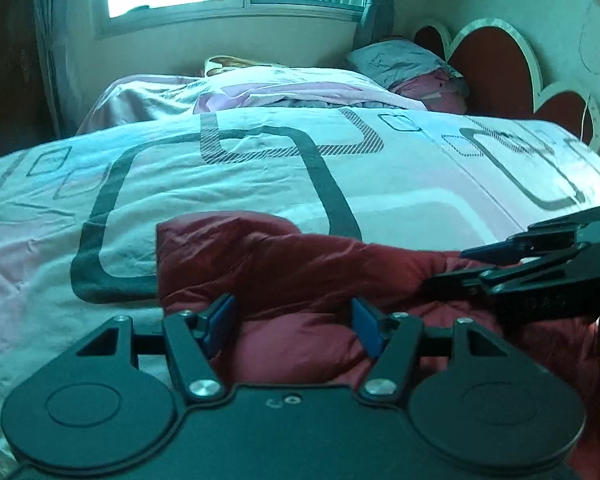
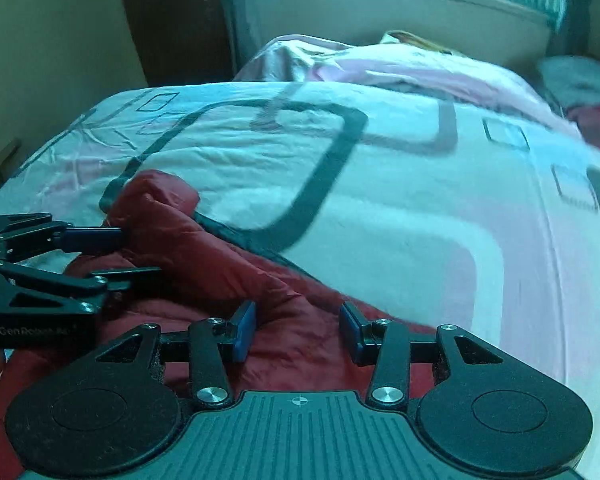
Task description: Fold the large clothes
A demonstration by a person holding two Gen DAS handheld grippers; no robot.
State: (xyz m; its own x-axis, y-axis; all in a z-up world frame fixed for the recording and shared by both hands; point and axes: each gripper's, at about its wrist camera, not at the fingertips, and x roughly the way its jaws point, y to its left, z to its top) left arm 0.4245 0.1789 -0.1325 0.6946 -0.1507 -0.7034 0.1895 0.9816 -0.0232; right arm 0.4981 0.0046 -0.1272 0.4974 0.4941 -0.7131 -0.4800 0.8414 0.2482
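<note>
1. A dark red puffy jacket [image 1: 300, 272] is lying in a bunched heap on the near edge of the bed [image 1: 260, 184], on a pale cover with dark looping shapes.
2. The left gripper [image 1: 294, 330] is hanging over the near part of the jacket. Its blue pads [image 1: 224, 326] are standing apart, with red cloth showing between them but not pinched.
3. The right gripper [image 2: 298, 334] is hanging just to the right of it, over the same jacket. Its pads are apart too and are holding nothing.
4. The jacket is not folded yet. I think the person is getting ready to grab it.
5. Next, each gripper needs to close on an edge of the jacket, one on each side. Then the two need to lift and spread it flat toward the far, open part of the bed.
</note>
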